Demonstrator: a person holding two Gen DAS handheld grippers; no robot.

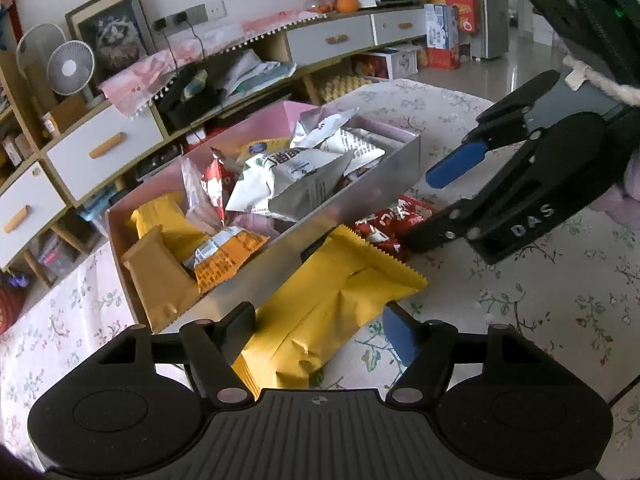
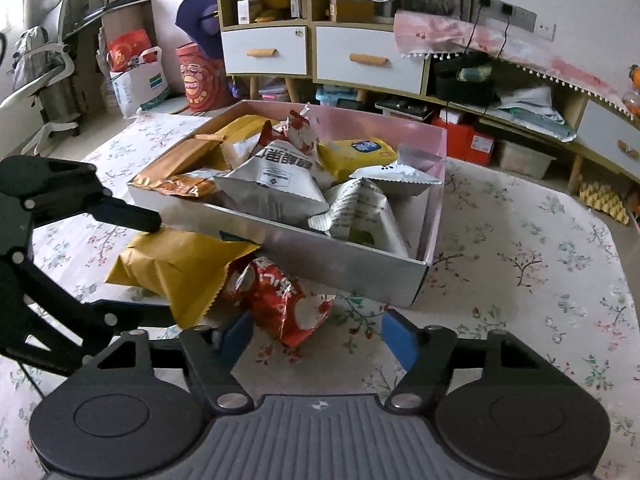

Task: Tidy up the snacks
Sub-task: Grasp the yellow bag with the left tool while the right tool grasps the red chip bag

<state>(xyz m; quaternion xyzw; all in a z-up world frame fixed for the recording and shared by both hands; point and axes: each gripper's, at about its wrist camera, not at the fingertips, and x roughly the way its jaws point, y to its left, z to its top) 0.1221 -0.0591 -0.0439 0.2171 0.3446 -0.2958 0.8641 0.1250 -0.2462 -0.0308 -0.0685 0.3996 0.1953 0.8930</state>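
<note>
Left tongs (image 1: 320, 332) gape around the yellow snack bag (image 1: 328, 304) lying against the front wall of the snack box (image 2: 340, 248); beside it, right tongs (image 2: 316, 336) spread over the red packet (image 2: 284, 300). Crowded grabs risk colliding.

Left hand-held gripper (image 1: 320, 330) spread wide, straddling a yellow packet (image 1: 332, 312) that lies on the floral tabletop (image 1: 540, 320). Its dark finger is at the packet's left side, against the silver wall of the box (image 1: 304, 236); its blue finger is just right of the packet. Packet's serrated far end touches a red packet (image 1: 384, 226), which lies against the box. Right hand-held gripper (image 1: 428, 208) reaches in from upper right, fingers apart, lower fingertip at the red packet. Box heaped with snacks: silver bags (image 1: 288, 180), an orange packet (image 1: 224, 256), tan packets (image 1: 160, 280).
</note>
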